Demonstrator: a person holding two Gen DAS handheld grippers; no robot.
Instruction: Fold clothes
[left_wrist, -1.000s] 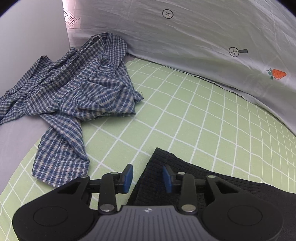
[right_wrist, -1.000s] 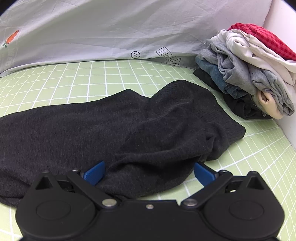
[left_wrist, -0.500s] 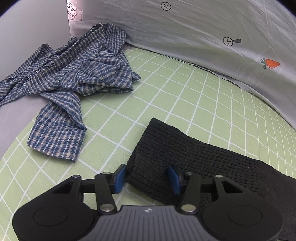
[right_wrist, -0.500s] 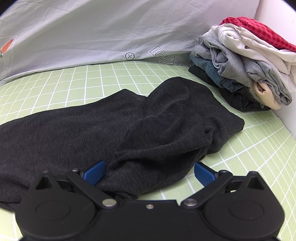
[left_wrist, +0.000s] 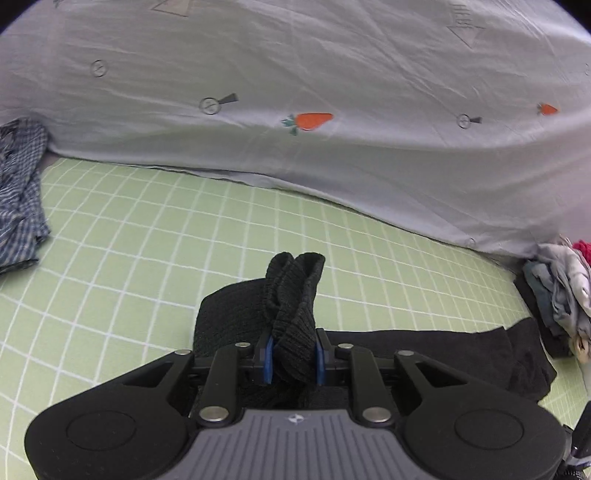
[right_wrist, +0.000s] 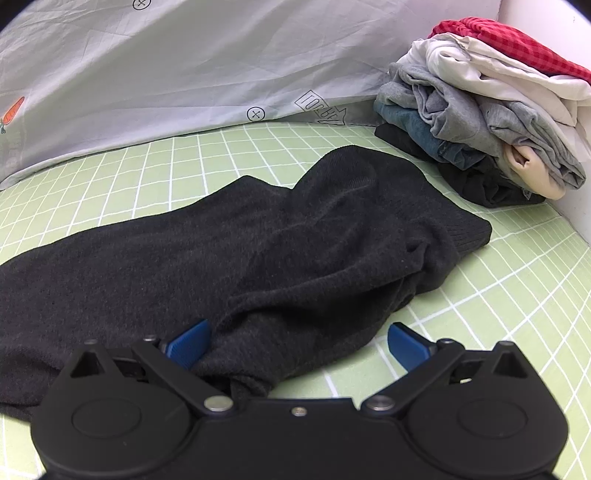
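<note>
Leftmost, a crumpled blue-and-white checked shirt (left_wrist: 20, 192) lies at the edge of the green grid-patterned sheet (left_wrist: 147, 236), well apart from the work. Nearer the middle, the left gripper (left_wrist: 291, 356) is clamped on the ribbed end of a dark charcoal knitted garment (right_wrist: 236, 258), with a bunched fold (left_wrist: 293, 291) of it standing up between the blue pads. The rest of the knit sprawls flat across the sheet toward the right, one ribbed cuff (right_wrist: 469, 232) lying near a stack of folded clothes (right_wrist: 491, 122) (red check on top, grey and white below).

The right gripper (right_wrist: 297, 341) has its jaws spread wide, holding nothing, with a loose hump of the knit lying between them. The fabric looks soft, light and limp, likely to sag and stretch, so the firmer ribbed edges seem the better places to grip. A pale grey carrot-printed cloth (left_wrist: 332, 92) rises behind; the stack crowds the right side.
</note>
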